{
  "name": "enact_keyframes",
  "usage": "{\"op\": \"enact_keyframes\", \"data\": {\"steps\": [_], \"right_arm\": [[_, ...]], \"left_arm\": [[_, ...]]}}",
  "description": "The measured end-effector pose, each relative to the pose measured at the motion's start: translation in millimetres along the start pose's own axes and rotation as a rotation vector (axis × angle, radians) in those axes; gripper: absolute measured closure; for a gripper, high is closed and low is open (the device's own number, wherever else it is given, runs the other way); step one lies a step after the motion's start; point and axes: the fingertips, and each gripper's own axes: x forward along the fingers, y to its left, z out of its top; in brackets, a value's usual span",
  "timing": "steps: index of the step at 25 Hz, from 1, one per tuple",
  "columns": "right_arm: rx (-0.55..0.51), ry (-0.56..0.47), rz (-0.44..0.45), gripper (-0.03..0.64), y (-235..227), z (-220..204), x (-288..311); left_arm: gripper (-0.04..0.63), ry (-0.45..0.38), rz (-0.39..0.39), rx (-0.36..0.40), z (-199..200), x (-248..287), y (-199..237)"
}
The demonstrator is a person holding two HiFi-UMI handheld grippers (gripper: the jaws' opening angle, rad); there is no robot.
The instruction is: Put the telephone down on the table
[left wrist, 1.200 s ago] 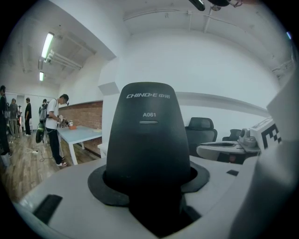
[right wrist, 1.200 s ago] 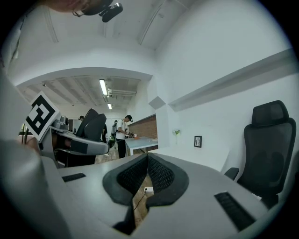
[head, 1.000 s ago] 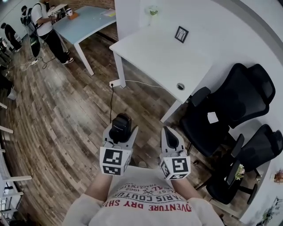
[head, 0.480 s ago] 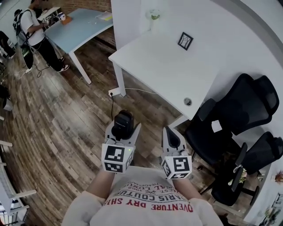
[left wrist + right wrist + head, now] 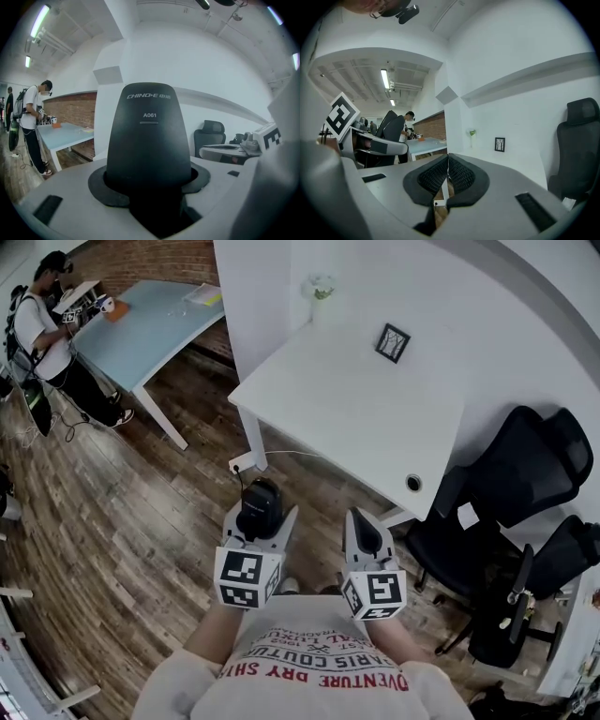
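A black telephone (image 5: 259, 508) stands upright between the jaws of my left gripper (image 5: 260, 517), which is shut on it; in the left gripper view the telephone (image 5: 148, 140) fills the middle and hides what lies straight ahead. My right gripper (image 5: 363, 532) is beside it, shut with nothing in it; its ribbed pads (image 5: 461, 174) meet. Both are over the wooden floor, a little short of the white table (image 5: 375, 418), whose near edge lies just ahead. On the table stand a small framed picture (image 5: 392, 342) and a little plant (image 5: 322, 287) at the back.
Black office chairs (image 5: 511, 474) crowd the right side by the table. A blue table (image 5: 141, 324) stands at the upper left with a person (image 5: 42, 329) beside it. A floor socket with a cable (image 5: 236, 465) lies near the white table's leg.
Both grippers and I have moved forward towards the white table, which now sits closer and lower in the head view. The telephone stays gripped in the left gripper.
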Motion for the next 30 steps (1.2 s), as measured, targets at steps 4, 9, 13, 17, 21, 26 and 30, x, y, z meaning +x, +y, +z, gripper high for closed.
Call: {"op": "enact_keyframes", "data": {"steps": [4,9,13,17,21,26,30], "right_arm": [[-0.001,0.029,0.003,0.592,2,-2,26],[0.005,0.048,0.017,0.592,-11,-8,61],[0.034,0.035,0.004,0.592,-37,-8,94],[0.032,0.023,0.012,0.592,-68,2,136],[0.033,0.012,0.02,0.592,-104,17,175],[0.052,0.014,0.001,0.592,-157,25,214],[0.065,0.026,-0.019,0.592,-190,27,235]], "left_arm": [[0.314,0.017,-0.019,-0.025,-2,16,16],[0.314,0.036,-0.013,-0.048,-4,48,33],[0.314,0.049,-0.001,-0.049,2,80,43],[0.314,0.041,0.011,-0.038,23,124,53],[0.314,0.027,0.011,-0.032,52,174,57],[0.314,0.033,-0.011,-0.005,80,238,51],[0.314,0.055,-0.037,0.0,89,282,45]]}}
